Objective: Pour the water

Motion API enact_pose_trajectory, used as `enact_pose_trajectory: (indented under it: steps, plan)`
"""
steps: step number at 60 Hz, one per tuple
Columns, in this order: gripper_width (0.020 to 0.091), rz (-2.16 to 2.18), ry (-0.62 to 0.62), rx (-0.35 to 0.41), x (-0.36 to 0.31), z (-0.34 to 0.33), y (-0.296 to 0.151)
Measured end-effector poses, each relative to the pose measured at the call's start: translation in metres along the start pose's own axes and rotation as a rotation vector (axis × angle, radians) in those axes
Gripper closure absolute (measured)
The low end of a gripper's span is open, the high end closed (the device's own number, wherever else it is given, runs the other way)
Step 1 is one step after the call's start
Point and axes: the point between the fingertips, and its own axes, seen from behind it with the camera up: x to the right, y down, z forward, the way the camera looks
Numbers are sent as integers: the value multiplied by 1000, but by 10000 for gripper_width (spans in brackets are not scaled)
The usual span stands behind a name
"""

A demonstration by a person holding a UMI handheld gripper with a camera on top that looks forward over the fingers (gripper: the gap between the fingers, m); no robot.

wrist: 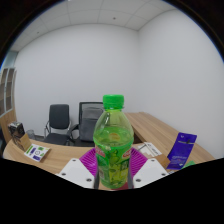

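Observation:
A green plastic bottle (112, 145) with a green cap and a green printed label stands upright between my fingers, filling the middle of the gripper view. My gripper (112, 165) is shut on the bottle, with a purple pad pressed against each side of its lower body. The bottle's base is hidden below the fingers. It appears lifted above the wooden table (160, 130) behind it.
A purple packet (183, 150) lies on the table to the right. A small box (37, 152) and a dark object (17, 131) sit on the left. Papers (150, 150) lie just right of the bottle. Two office chairs (62, 122) stand beyond against a white wall.

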Motion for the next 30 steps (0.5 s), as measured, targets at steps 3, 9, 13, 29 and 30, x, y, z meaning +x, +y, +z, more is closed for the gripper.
enact_pose_trajectory:
  steps: [3,9,13,29,30]
  plan:
    - [720,2,18,-18,13,9,16]
    - [719,32,35,-45,30,23,48]
    - [718,45,33,-57,39,34,65]
    - [695,94,24,-77,39,45,117]
    - [685,98,19,-75,38,44,117]
